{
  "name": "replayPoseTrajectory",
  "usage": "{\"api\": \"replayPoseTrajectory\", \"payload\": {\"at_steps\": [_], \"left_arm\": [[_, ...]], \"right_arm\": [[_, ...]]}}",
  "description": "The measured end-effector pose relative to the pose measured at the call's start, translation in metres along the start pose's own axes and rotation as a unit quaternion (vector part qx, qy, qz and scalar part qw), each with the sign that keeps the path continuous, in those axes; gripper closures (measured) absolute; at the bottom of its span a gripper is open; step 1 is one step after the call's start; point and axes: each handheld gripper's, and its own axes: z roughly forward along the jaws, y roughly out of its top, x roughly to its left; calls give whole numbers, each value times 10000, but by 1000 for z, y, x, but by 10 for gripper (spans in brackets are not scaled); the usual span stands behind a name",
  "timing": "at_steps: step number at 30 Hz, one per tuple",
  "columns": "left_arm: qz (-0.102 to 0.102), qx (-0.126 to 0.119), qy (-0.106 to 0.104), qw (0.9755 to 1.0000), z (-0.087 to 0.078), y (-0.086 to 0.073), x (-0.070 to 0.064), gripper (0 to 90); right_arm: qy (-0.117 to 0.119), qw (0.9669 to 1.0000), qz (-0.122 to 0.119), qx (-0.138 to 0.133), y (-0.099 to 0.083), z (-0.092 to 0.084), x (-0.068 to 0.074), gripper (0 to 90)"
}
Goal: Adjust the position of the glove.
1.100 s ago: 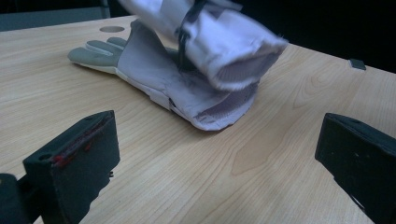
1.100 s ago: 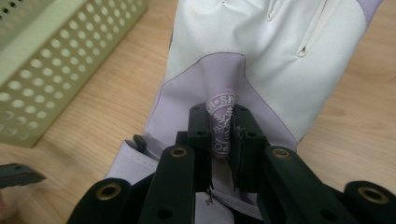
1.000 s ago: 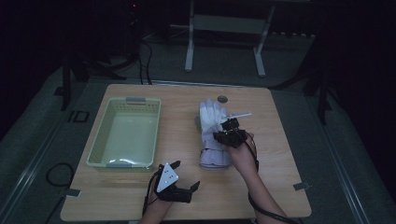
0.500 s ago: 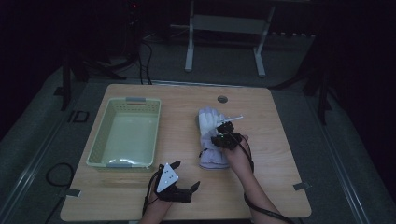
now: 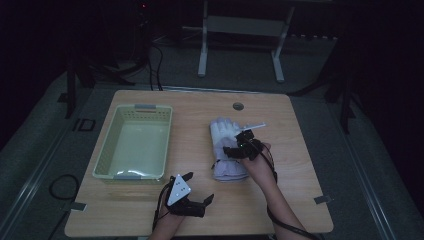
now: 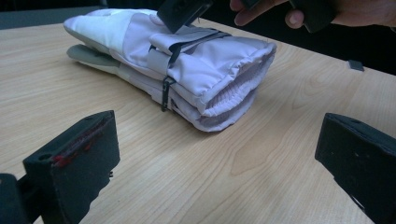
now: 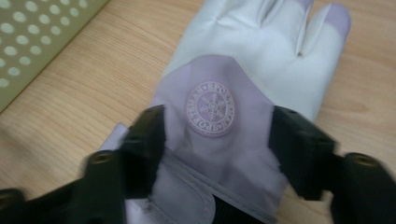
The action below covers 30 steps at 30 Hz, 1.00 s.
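Two pale lilac-and-white winter gloves [image 5: 221, 131] lie stacked on the wooden table [image 5: 300, 190], cuffs toward me. In the left gripper view the gloves [image 6: 205, 70] lie flat, one on top of the other. My right gripper [image 5: 236, 149] hovers over the top glove [image 7: 243, 46], which bears a round snowflake badge. Its jaws have just been opening and stand apart on either side of the glove's back, right gripper [image 7: 215, 140] gripping nothing. My left gripper [image 5: 200, 187] rests open near the front edge, aimed at the cuffs, left gripper [image 6: 219, 154] empty.
A pale green perforated basket [image 5: 135, 107] stands on the table's left half. A thin white strip [image 5: 256, 125] lies beside the gloves' fingertips. A round grommet [image 5: 238, 106] sits near the far edge. A metal stand [image 5: 240, 25] is beyond the table.
The right hand has shifted only slightly over the gloves. The gloves, the basket and the left gripper are where they were.
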Motion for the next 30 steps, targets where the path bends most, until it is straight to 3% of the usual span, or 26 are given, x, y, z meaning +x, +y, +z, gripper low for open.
{"api": "replayPoseTrajectory", "payload": {"at_steps": [2, 5, 7, 8, 9, 10, 12, 18, 20, 22, 26, 30], "left_arm": [[15, 8, 0, 10000, 0, 0, 0, 0], [44, 51, -35, 10000, 1, 0, -1, 0], [5, 138, -184, 9997, 2, 1, -1, 0], [5, 138, -184, 9997, 2, 1, -1, 0], [23, 325, -315, 9990, 5, 2, -1, 0], [49, 384, -328, 9987, 7, 3, -2, 0], [96, 429, -327, 9985, 8, 3, -3, 0], [202, 641, -302, 9973, 12, 10, -6, 0], [305, 733, -315, 9963, 13, 16, -7, 0], [379, 781, -315, 9957, 14, 22, -7, 0], [277, 914, -460, 9944, 20, 35, -8, 0], [-113, 1184, -625, 9909, 26, 51, -5, 0]], "right_arm": [[24, 9999, -66, -89, -1, -4, -2, 277], [327, 9993, -55, -190, -4, -9, -6, 166], [337, 9991, -149, -215, -7, -12, -8, 138], [337, 9991, -149, -215, -7, -12, -8, 138], [334, 9989, -188, -260, -8, -13, -10, 140], [605, 9975, -145, -337, -11, -16, -13, 140], [756, 9951, -242, -597, -15, -20, -17, 144], [827, 9896, -608, -1007, -30, -35, -27, 146], [936, 9907, -511, -844, -35, -41, -30, 146], [1064, 9891, -351, -960, -41, -46, -36, 146], [864, 9907, -451, -945, -50, -51, -39, 147], [759, 9918, -523, -889, -55, -49, -42, 152]]}}
